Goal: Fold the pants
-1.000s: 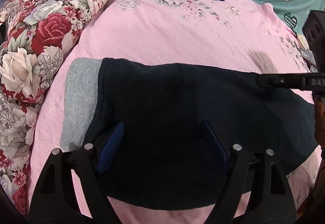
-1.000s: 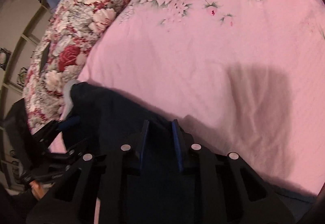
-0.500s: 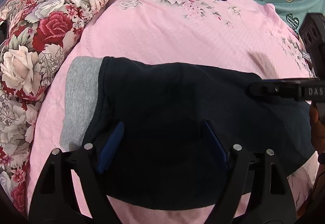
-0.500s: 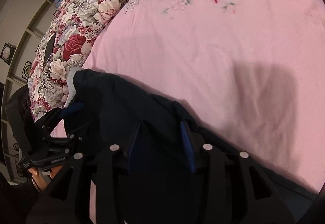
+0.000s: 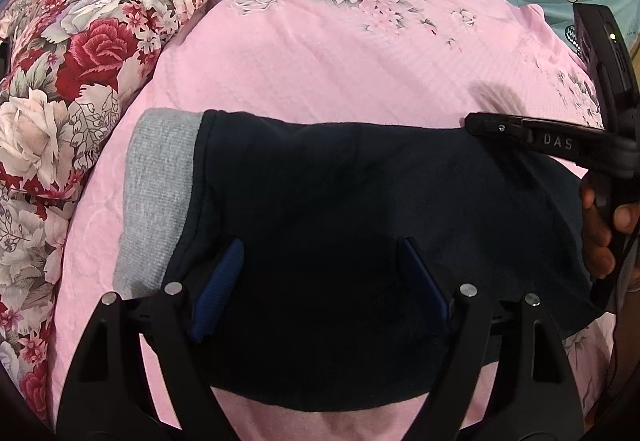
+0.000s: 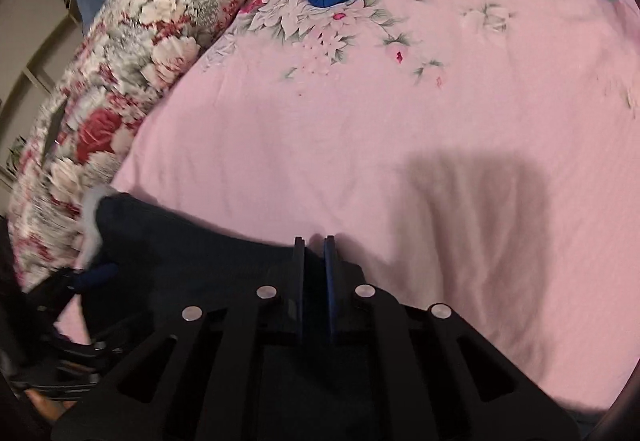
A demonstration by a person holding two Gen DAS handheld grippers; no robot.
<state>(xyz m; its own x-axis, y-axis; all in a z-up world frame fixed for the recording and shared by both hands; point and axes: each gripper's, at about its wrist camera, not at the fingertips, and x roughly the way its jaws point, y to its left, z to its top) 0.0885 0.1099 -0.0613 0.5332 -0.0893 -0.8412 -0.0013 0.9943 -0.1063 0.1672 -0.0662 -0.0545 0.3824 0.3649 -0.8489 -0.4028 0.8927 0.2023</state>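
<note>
Your dark navy pants lie flat across the pink bedspread, grey waistband at 9 o'clock. Your right gripper is closing its fingers on the far edge at 3 o'clock; if it pinches only the top layer, the fold will skew. Your left gripper hovers steeply tilted down over the cloth, fingers wide, holding nothing.

Soft cloth on a bed, hard matt plastic above it

The dark pants look like matt fleecy knit with a grey ribbed waistband; the pink bedspread is finely textured cloth; the left gripper is matt black plastic with shiny metal pins.
</note>
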